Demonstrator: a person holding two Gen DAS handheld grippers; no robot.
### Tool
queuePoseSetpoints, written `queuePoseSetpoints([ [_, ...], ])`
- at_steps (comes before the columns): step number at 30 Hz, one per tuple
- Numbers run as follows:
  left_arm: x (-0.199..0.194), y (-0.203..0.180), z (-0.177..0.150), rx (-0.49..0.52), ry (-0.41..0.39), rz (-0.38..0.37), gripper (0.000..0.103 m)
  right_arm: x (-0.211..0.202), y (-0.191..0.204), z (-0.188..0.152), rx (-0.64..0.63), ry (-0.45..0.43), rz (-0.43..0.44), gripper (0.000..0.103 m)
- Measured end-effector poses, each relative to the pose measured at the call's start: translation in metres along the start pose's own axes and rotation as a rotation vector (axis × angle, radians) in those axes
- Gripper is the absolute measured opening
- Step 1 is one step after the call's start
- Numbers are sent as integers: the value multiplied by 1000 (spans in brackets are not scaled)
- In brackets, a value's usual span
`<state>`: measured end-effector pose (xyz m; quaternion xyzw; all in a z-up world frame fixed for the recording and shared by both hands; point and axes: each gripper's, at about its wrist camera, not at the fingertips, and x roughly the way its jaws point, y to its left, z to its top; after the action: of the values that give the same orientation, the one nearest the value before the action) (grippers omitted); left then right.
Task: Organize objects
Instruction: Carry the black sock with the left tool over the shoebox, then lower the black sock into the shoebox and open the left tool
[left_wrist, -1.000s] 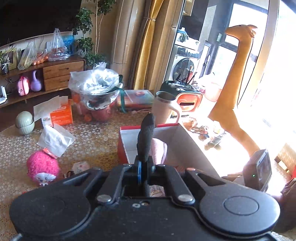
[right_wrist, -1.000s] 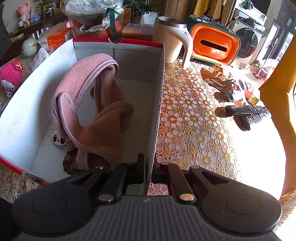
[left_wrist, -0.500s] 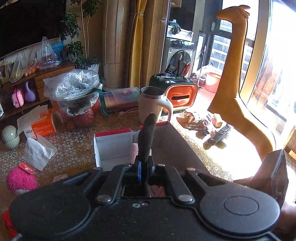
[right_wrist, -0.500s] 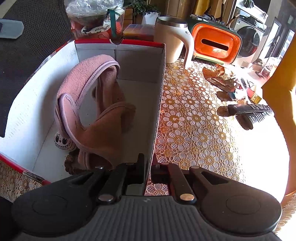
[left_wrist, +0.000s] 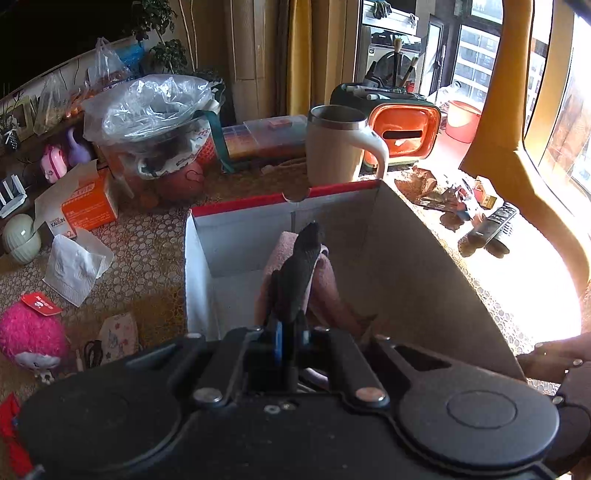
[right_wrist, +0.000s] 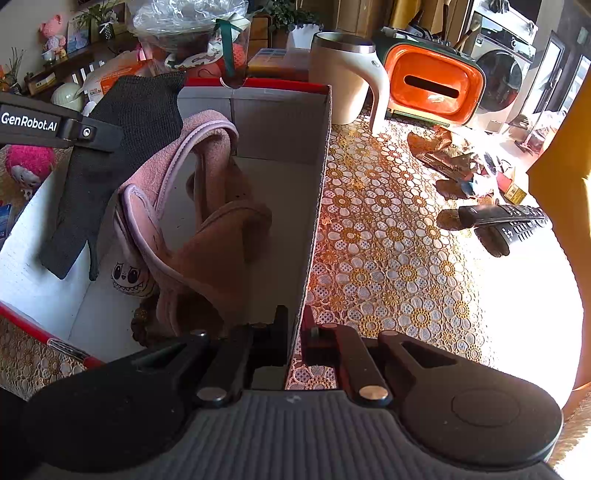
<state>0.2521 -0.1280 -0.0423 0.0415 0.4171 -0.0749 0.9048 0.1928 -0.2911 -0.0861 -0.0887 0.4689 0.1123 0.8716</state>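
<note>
A white cardboard box with a red rim (left_wrist: 240, 229) (right_wrist: 280, 122) stands on the lace-covered table. Pink fleece slippers (right_wrist: 207, 236) (left_wrist: 325, 288) and a small toy with a drawn face (right_wrist: 127, 275) lie inside it. My left gripper (left_wrist: 290, 325) is shut on a dark grey sock (left_wrist: 301, 273) and holds it over the box; in the right wrist view the sock (right_wrist: 110, 162) hangs down into the box's left side from the left gripper (right_wrist: 88, 136). My right gripper (right_wrist: 293, 328) is shut on the box's right wall (right_wrist: 314, 221) at its near end.
A beige mug (left_wrist: 336, 147), an orange tissue holder (left_wrist: 404, 133), a plastic-wrapped bowl (left_wrist: 155, 114) and an orange carton (left_wrist: 86, 206) stand behind the box. A pink plush (left_wrist: 31, 336) and tissues (left_wrist: 74, 262) lie at the left. Remotes (right_wrist: 498, 218) and wrappers (right_wrist: 443, 158) lie at the right.
My left gripper has come in over the box and lowered, so the sock now hangs inside it. My right gripper has kept its hold on the box wall.
</note>
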Motion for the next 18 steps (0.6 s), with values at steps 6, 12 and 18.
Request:
queuePoseSetpoints([
  [6,16,-6,-7,30,65,-15,3,0,-1,0,0,-1,5,6],
  [12,28,-12,-15,54,124,-40,3,0,-1,0,0,-1,4,6],
  [18,34,-12,-20,59,160,-54,4,0,-1,0,0,-1,4,6],
])
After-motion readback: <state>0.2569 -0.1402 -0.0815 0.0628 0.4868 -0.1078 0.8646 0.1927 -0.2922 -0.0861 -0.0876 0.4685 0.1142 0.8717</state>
